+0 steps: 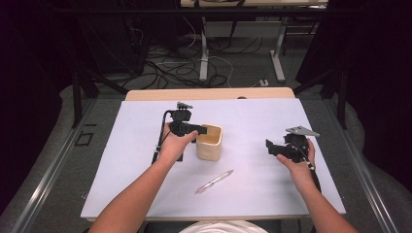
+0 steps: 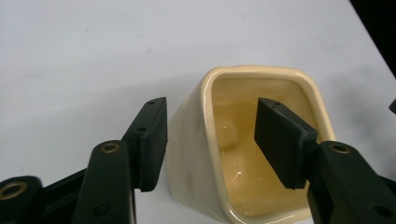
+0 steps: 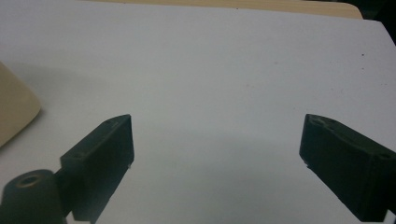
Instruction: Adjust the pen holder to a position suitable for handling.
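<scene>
In the left gripper view the left gripper has its jaws parted and set astride one wall of a cream ceramic cup: one black jaw stands outside that wall, just beside the glazed outer face, and the other hangs inside the hollow; whether either pad presses on the wall cannot be told. The cup is squarish with rounded corners, glossy, and bare inside, with no mark, label or lettering to be read on the parts that show. In the right gripper view the right gripper has its jaws spread wide with nothing between them, over bare white tabletop, and a cream corner of the cup shows at the left edge. From the high view the left gripper reaches over the cup's left rim near the middle of the white table, held by the left hand. The right gripper, held in the right hand, sits well apart to the cup's right, above the tabletop. A clear pen lies on the table near the cup, toward the person, slanted. No writing is legible on the pen or on either gripper.
</scene>
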A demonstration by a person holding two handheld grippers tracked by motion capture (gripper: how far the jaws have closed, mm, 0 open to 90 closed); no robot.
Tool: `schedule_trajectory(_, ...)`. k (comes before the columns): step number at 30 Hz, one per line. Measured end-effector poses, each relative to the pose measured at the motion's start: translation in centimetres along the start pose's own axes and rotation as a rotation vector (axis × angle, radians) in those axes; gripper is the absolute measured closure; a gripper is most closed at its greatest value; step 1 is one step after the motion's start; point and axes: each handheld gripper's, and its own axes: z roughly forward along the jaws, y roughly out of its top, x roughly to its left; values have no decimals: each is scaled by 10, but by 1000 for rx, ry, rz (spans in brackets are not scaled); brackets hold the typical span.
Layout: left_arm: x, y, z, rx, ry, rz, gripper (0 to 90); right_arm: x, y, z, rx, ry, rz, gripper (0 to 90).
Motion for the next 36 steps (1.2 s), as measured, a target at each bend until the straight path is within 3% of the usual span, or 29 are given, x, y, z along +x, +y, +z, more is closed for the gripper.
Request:
schedule_trajectory(7, 5, -3, -10, -50, -62, 93, 365, 1, 1, 0, -3, 7, 10, 100)
schedule_trajectory(18, 6, -11, -32, -150, -48, 241, 261, 3, 1, 0, 16, 24, 5, 100)
schedule_trajectory(20, 4, -14, -35, -153, -52, 244, 254, 3, 1, 0, 21, 23, 3, 100)
schedule_trajectory(24, 2, -20, -38, -166, -23, 316, 247, 4, 1, 0, 17, 28, 9, 100)
schedule_trajectory(29, 3, -30, -42, -207, -29, 342, 212, 4, 1, 0, 16, 31, 5, 100)
schedule_trajectory(36, 14, -42, -47, -240, -57, 316, 153, 4, 1, 0, 14, 34, -1, 100)
